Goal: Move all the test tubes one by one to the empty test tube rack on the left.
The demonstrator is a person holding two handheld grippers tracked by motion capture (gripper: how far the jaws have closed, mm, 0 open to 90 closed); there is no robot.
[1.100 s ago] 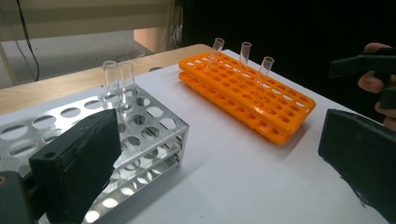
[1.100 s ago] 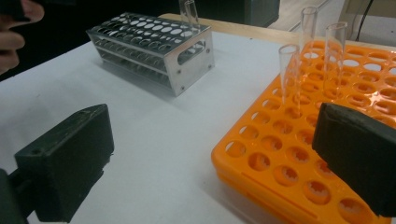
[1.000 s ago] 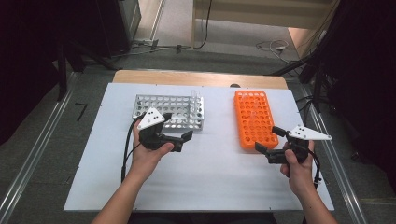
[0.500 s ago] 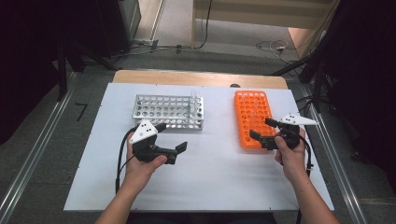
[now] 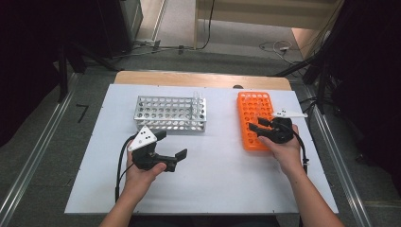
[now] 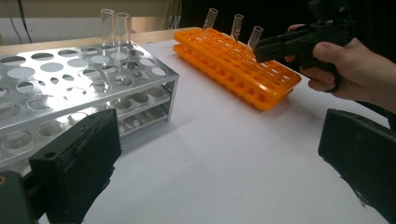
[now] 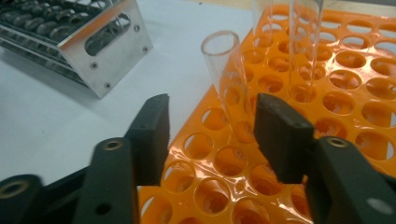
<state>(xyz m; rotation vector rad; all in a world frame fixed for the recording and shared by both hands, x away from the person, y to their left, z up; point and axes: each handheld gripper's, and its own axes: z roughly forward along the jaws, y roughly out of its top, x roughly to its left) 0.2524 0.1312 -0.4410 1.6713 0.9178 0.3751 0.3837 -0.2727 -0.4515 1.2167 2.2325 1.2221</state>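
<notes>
Right claw [image 7: 210, 135] gapes around the nearest glass test tube [image 7: 231, 84] in the orange rack [image 7: 355, 112], nothing gripped yet.

Its right jaw sits just beside the tube, its left jaw farther off, so an uneven close could tip the tube or knock the taller tube [image 7: 306, 46] just behind it. Left claw [image 5: 171, 144] waits open and empty over the white table [image 5: 217, 175], with the metal rack [image 5: 170, 113] and its two tubes just ahead.

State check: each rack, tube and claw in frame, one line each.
Orange plastic tube rack: flat on table, three tubes in it.
Nearest clear glass tube: upright, between right claw's jaws, not gripped.
Silver metal tube rack: two tubes standing.
Left claw: open, empty.
Right claw: open.
</notes>
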